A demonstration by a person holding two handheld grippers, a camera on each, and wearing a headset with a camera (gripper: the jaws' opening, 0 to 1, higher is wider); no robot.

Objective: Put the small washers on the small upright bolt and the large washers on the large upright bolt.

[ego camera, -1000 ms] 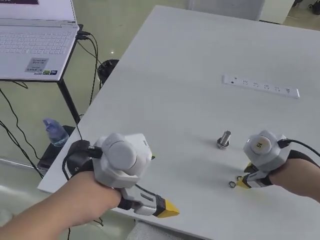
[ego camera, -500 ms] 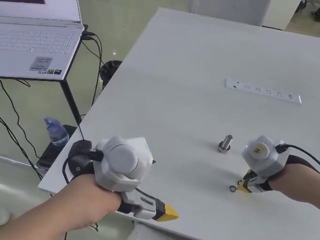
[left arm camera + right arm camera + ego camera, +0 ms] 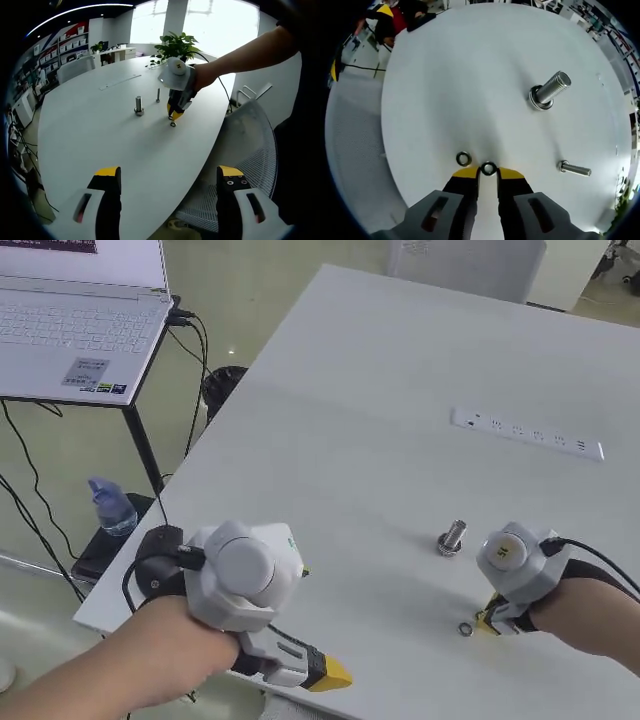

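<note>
In the right gripper view, my right gripper is shut on a small washer that lies flat on the white table. A second small washer lies just left of the tips. The large upright bolt stands beyond them, with a ring at its base. The small upright bolt stands off to the right. In the head view, the right gripper points down beside a washer, and the large bolt stands behind it. My left gripper hangs open past the table's near edge, with nothing between its fingers.
A white power strip lies on the far part of the table. Off the table's left edge stand a laptop on a stand, cables, and a blue bottle on the floor. A mesh chair stands below the table edge.
The head camera has shifted a little. The right gripper has edged slightly closer to the large bolt, with its tips still down by the washers. The left gripper has hardly moved.
</note>
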